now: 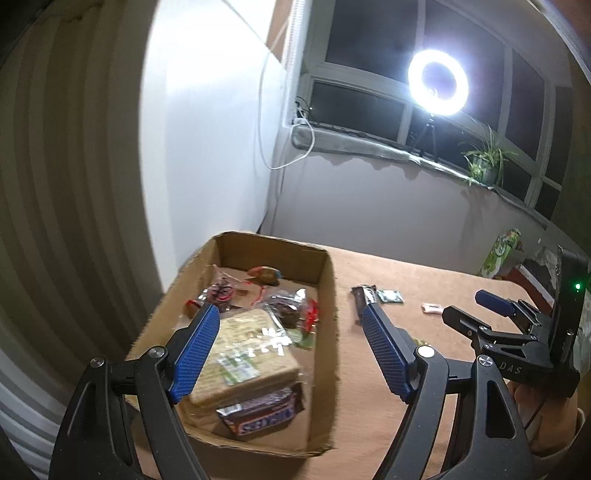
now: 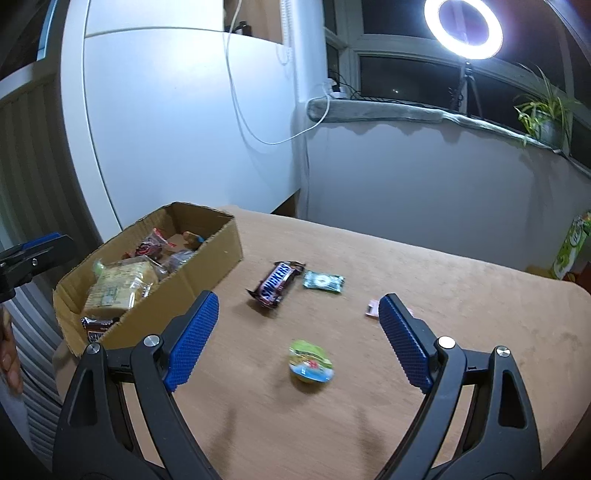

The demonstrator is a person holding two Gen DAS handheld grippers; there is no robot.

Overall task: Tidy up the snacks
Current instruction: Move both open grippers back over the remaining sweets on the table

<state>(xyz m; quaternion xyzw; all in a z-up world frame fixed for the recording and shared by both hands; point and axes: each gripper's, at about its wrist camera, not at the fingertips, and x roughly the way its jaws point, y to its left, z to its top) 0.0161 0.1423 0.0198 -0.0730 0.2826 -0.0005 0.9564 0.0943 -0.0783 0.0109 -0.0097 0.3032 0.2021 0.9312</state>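
Observation:
A cardboard box (image 1: 325, 295) (image 2: 207, 273) sits at the table's left and holds a pack of crackers (image 1: 243, 354), a Snickers bar (image 1: 262, 413) and several small wrapped sweets. My left gripper (image 1: 290, 314) is open and empty above the box's right side. My right gripper (image 2: 297, 302) (image 1: 476, 310) is open and empty above the table. Between and beyond its fingers lie a second Snickers bar (image 2: 275, 288) (image 1: 360, 295), a green packet (image 2: 323, 281) (image 1: 389, 296), a small round green cup (image 2: 310, 363) and a small pink packet (image 2: 371, 308) (image 1: 432, 307).
The table (image 2: 461, 295) has a tan cloth on it. A green carton (image 2: 570, 247) (image 1: 500, 254) stands at its far right edge. A white cabinet, a windowsill with a ring light (image 2: 463, 27) and a plant (image 2: 543, 114) lie behind.

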